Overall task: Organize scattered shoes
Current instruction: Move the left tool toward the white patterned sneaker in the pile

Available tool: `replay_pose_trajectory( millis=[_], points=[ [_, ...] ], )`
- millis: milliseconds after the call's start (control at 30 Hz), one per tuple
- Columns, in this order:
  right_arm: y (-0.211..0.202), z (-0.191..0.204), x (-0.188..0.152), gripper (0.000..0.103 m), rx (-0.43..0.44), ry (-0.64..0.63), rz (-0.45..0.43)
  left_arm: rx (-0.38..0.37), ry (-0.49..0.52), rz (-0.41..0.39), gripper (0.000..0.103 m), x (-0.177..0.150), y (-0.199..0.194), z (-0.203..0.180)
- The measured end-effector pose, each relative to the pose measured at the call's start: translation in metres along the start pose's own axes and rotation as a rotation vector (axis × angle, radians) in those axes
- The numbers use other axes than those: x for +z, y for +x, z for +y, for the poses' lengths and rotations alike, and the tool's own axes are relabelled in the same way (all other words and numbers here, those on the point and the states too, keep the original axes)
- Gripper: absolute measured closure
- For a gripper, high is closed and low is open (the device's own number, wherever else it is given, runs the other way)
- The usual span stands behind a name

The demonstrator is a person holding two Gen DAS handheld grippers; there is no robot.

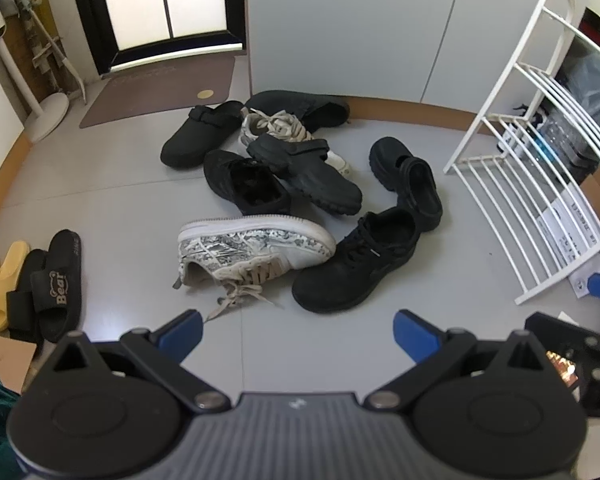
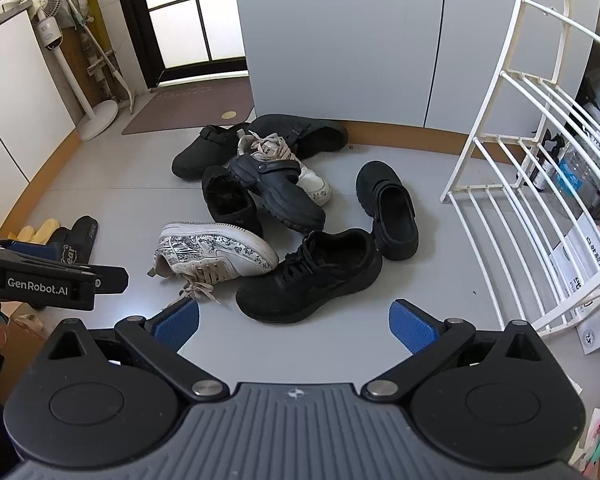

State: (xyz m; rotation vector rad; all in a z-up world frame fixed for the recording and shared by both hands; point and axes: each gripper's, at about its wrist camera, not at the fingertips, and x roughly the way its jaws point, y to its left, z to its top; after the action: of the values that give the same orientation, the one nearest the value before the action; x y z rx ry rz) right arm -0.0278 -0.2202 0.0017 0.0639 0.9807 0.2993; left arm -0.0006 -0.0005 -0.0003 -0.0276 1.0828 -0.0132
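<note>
From my seat, both sets of jaws stand wide and hold nothing: the left gripper (image 1: 298, 332) and right gripper (image 2: 294, 322) hover above the floor (image 1: 120, 208) at frame bottom. At far left, slippers (image 1: 54, 284) lie apart from the pile. Left of centre, the patterned sneaker (image 1: 256, 246) lies on its side, its laces (image 1: 240, 296) trailing toward me; I could snag them. Centre, the clog (image 1: 308, 172) rests across other shoes, so lifting one may tumble its neighbours. Right of it sits the black sneaker (image 1: 352, 264). At right, the rack (image 1: 512, 184) has open bars; a shoe could slip through.
</note>
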Motion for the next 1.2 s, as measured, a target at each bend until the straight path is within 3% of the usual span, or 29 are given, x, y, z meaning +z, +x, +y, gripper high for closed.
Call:
replay_pose_trajectory(
  millis=[300, 433, 533, 733, 1200],
  points=[
    [0.009, 0.004, 0.001, 0.0, -0.028, -0.001, -0.009, -0.002, -0.028, 0.011, 0.0, -0.006, 0.007, -0.006],
    [0.009, 0.008, 0.0, 0.0, -0.017, 0.001, -0.006, 0.003, -0.041, -0.053, 0.0, -0.011, 0.001, 0.007],
    [0.006, 0.014, 0.002, 0.0, -0.016, -0.003, -0.02, 0.006, -0.045, -0.059, 0.0, -0.01, -0.002, 0.011],
    [0.0, 0.021, 0.004, 0.0, 0.045, 0.028, -0.025, 0.055, -0.011, -0.059, 0.0, 0.001, 0.0, -0.001],
    [0.005, 0.013, 0.012, 0.0, 0.007, 0.103, -0.001, 0.054, 0.015, -0.076, 0.0, -0.007, 0.004, -0.008]
  ],
)
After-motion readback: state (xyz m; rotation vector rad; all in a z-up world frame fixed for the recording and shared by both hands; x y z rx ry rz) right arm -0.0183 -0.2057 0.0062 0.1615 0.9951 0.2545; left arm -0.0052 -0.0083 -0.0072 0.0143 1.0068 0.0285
